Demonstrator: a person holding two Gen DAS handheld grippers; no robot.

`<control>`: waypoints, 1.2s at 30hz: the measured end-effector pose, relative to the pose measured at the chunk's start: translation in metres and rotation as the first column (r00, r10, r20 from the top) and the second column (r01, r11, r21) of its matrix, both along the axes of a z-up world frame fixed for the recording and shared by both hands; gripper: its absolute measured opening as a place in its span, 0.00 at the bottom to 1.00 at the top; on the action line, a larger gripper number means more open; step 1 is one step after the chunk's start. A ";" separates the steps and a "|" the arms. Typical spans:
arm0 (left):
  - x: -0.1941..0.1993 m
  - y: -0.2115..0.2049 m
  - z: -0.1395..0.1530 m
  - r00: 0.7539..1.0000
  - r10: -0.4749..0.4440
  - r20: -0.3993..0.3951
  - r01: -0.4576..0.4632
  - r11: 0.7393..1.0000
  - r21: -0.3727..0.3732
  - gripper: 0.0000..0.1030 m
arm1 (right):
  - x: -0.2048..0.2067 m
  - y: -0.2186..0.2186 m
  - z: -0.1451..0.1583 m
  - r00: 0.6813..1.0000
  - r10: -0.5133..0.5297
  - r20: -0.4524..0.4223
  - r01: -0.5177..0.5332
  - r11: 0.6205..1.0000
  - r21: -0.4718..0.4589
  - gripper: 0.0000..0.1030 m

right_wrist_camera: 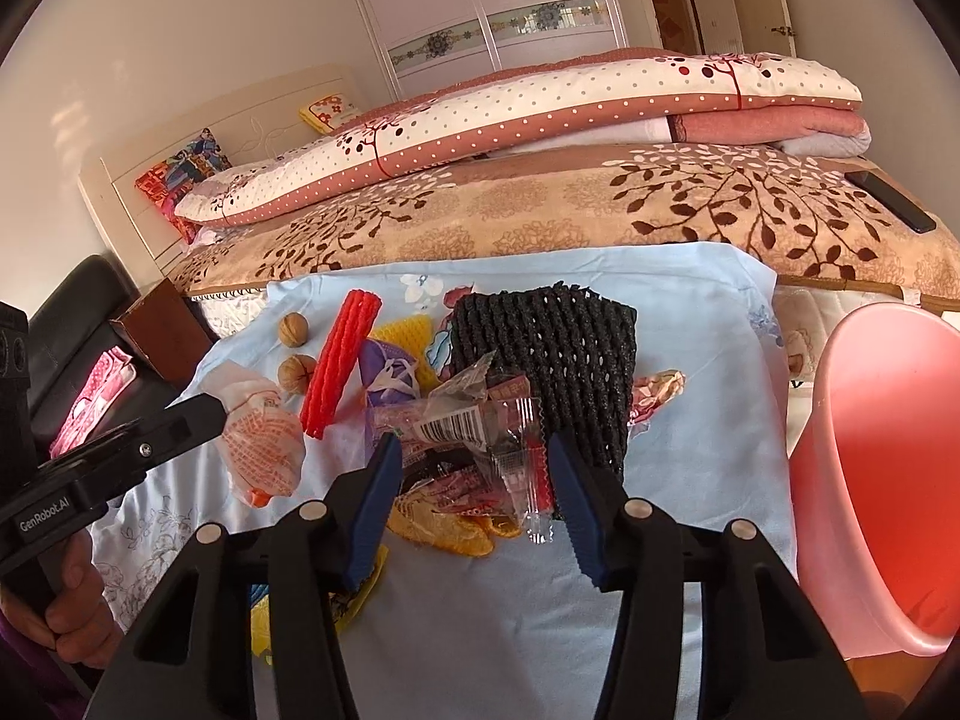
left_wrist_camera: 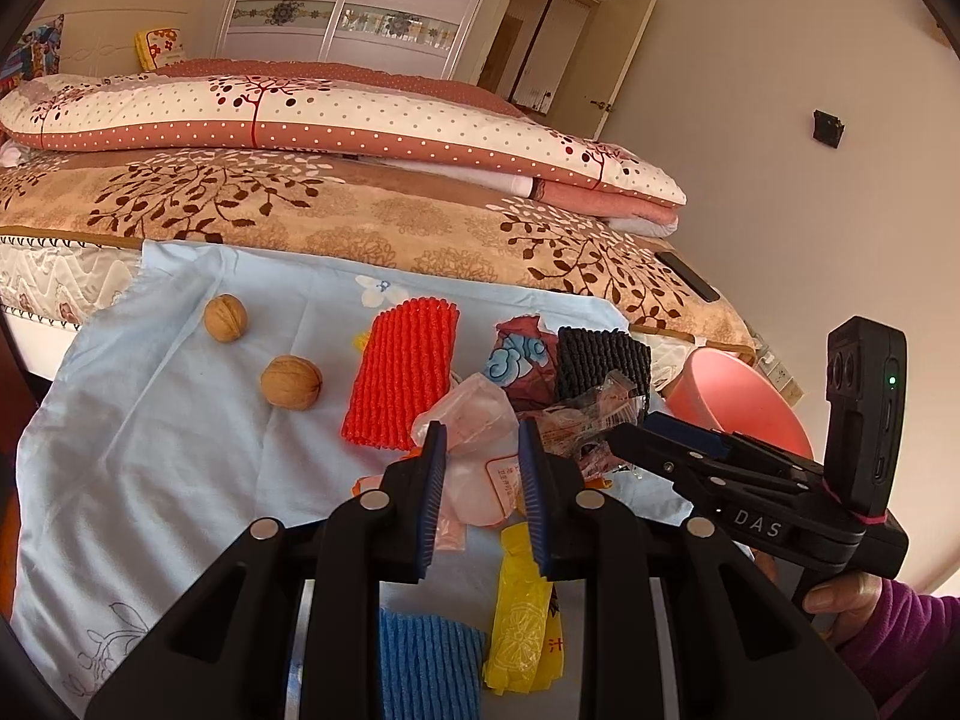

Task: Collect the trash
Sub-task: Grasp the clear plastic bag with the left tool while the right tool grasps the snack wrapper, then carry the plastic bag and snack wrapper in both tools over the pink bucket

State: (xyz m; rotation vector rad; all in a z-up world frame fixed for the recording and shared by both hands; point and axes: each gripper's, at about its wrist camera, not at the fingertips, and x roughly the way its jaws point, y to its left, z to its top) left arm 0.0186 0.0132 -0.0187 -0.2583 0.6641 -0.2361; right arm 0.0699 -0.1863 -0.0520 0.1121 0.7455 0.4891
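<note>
Trash lies in a heap on a light-blue cloth. My left gripper is shut on a pink-and-white plastic wrapper. In the right wrist view, that wrapper hangs from the left gripper, just above the cloth. My right gripper closes around a crinkled clear wrapper with a barcode, with its pads against both sides of it. Around the heap lie a red foam net, a black foam net, a blue foam net and a yellow wrapper.
A pink bin stands open at the right of the cloth. Two walnuts rest on the cloth's left part. Behind is a bed with folded quilts and a dark phone. A hand in a purple sleeve holds the right gripper.
</note>
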 end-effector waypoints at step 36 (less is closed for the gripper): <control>-0.017 -0.011 0.019 0.999 -0.010 0.044 0.009 0.999 0.032 0.24 | -0.010 -0.002 -0.011 0.999 0.026 -0.046 -0.028 0.999 -0.040 0.42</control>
